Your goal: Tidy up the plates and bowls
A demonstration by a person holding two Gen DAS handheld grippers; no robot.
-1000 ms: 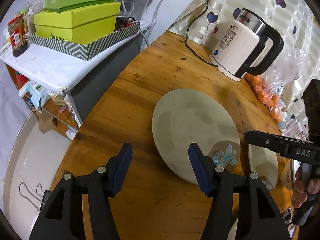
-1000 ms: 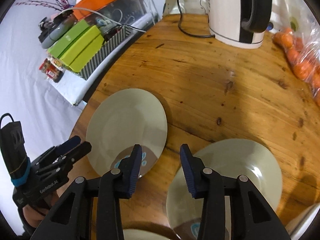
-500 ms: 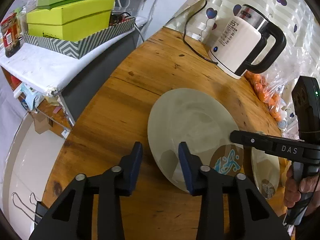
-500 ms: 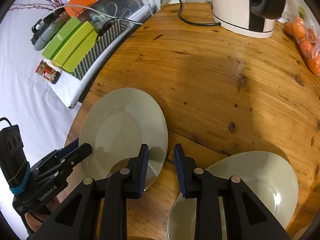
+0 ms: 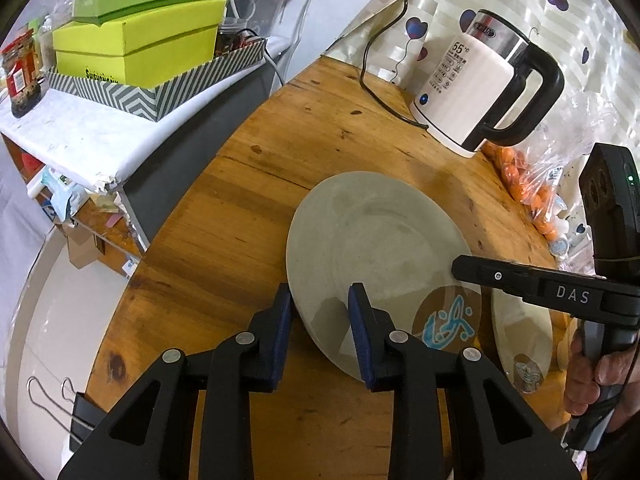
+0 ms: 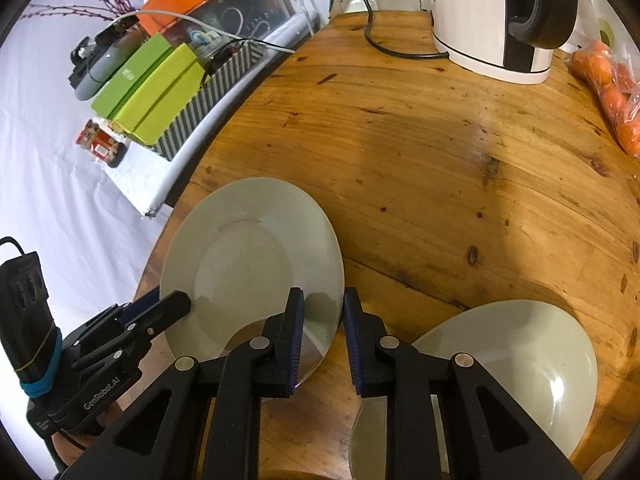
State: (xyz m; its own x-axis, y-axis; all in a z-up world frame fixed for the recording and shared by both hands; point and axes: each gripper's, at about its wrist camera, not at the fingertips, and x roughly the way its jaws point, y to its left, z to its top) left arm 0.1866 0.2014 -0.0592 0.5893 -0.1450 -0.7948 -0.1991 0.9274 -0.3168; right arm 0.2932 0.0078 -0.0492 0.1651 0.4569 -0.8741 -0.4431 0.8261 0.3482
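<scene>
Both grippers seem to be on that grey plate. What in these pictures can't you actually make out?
- Left wrist view: the second plate is mostly hidden behind the right gripper.
- Right wrist view: the blue mark on the near plate is covered by the right gripper, whose jaws are closing on its rim.
- The kettle is cut off by the top edge.
- The kettle's label print is too small to read.

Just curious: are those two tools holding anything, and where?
Both tools are closing on one plate's rim, at opposite edges.
</scene>
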